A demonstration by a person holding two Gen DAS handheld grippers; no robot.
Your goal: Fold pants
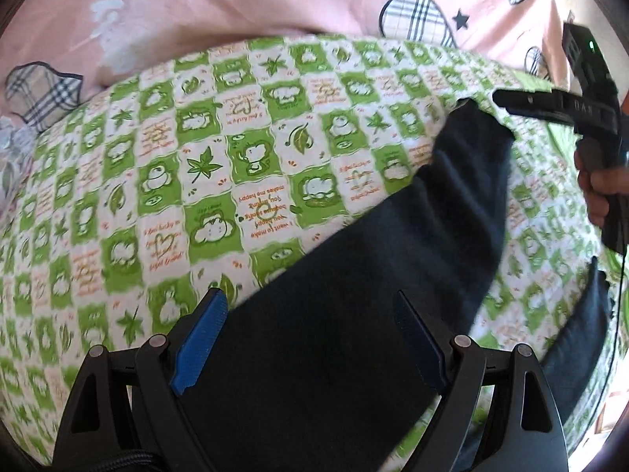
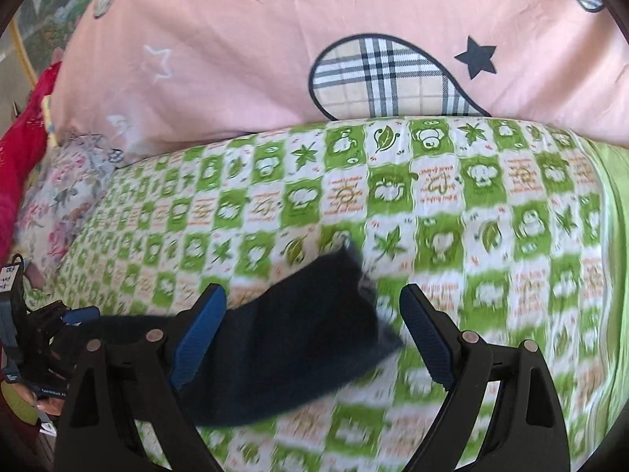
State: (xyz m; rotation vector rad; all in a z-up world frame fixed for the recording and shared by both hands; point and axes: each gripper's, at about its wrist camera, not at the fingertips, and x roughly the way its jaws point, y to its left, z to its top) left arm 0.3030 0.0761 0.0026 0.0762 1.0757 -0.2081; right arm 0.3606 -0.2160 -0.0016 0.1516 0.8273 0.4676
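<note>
dark navy pants are laid flat on a green-and-white checked bedspread, one leg stretched toward its far right part, short of the pink pillow along the far edge. the left gripper is held over the wide part of the pants, its blue pads spread apart with nothing pinched. the right gripper is held above the leg's end, jaws likewise spread wide and empty. motion blur is seen throughout.

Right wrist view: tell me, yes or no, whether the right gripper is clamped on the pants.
No. The right gripper stands wide open above the dark pants, its blue pads clear of the cloth.
</note>
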